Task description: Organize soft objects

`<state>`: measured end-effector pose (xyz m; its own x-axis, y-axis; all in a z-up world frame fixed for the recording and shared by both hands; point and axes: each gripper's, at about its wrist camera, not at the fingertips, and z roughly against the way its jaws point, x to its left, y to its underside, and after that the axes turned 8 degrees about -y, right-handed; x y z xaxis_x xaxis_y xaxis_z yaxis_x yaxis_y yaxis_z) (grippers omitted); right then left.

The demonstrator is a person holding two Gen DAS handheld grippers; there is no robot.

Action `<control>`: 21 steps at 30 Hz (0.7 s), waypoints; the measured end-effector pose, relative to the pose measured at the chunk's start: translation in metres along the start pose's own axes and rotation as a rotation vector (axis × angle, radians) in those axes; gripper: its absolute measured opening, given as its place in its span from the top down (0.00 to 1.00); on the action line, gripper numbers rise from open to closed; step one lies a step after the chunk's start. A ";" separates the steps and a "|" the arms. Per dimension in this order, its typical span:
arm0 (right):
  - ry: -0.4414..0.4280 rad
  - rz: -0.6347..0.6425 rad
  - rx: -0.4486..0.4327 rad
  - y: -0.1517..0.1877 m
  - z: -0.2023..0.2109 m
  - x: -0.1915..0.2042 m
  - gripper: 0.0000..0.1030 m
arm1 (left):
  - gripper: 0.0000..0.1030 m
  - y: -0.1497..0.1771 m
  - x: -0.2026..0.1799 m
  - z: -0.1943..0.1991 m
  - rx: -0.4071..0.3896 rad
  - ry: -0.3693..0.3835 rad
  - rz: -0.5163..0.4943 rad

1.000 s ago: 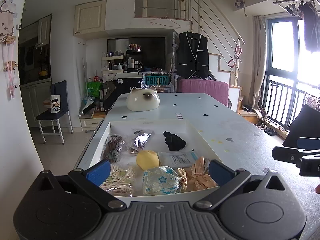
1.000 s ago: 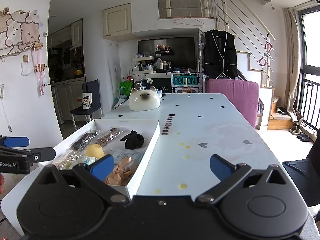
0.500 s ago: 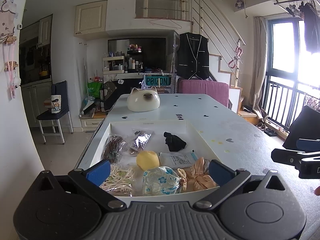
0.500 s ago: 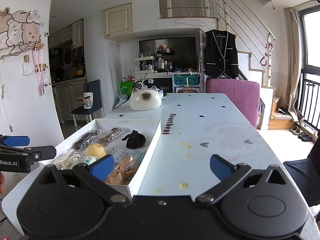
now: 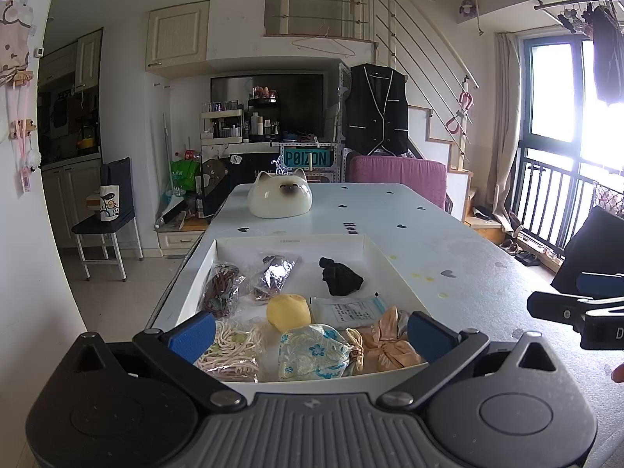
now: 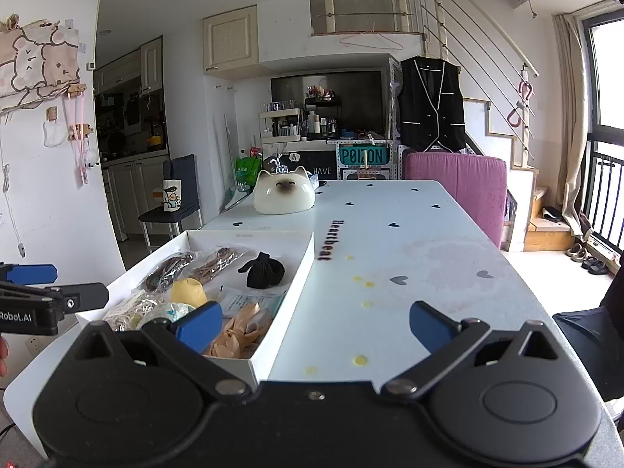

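Claws being held wide open and empty over the soft items.
Left claw [image 5: 310, 329] is being aimed at 12 o'clock into the white tray [image 5: 366, 240]; right claw [image 6: 314, 321] is being kept over bare surface [image 6: 409, 241], likely awaiting a pick.

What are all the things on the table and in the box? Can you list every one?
box: 1, white, open, on the near left part of the table
black cloth bundle: 1, black, far right of the box
yellow ball: 1, yellow, middle of the box
flowered pouch: 1, white and blue, near edge of the box
peach scrunchie: 1, peach, near right corner of the box
flat packet: 1, white, right of the yellow ball
bagged cords: 3 bags, two brown at the far left, one cream at the near left
cat-face dish: 1, cream, far end of the table
table: 1, pale blue with small hearts
left gripper: 1, black with blue pads, jaws open over the box
right gripper: 1, black with blue pads, jaws open over the table
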<state>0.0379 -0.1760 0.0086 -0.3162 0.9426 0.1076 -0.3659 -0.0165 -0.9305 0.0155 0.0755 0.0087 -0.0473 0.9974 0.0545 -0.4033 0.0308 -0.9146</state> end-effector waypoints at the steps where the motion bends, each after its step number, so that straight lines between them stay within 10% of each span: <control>1: 0.000 0.000 0.000 0.000 0.000 0.000 0.00 | 0.00 0.000 0.000 0.000 0.000 0.000 0.000; 21: -0.001 0.001 0.001 0.001 0.001 0.002 0.00 | 0.00 -0.003 0.000 0.004 -0.003 -0.002 0.003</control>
<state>0.0359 -0.1742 0.0082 -0.3171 0.9423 0.1071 -0.3661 -0.0175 -0.9304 0.0126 0.0751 0.0127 -0.0501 0.9974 0.0526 -0.4006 0.0282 -0.9158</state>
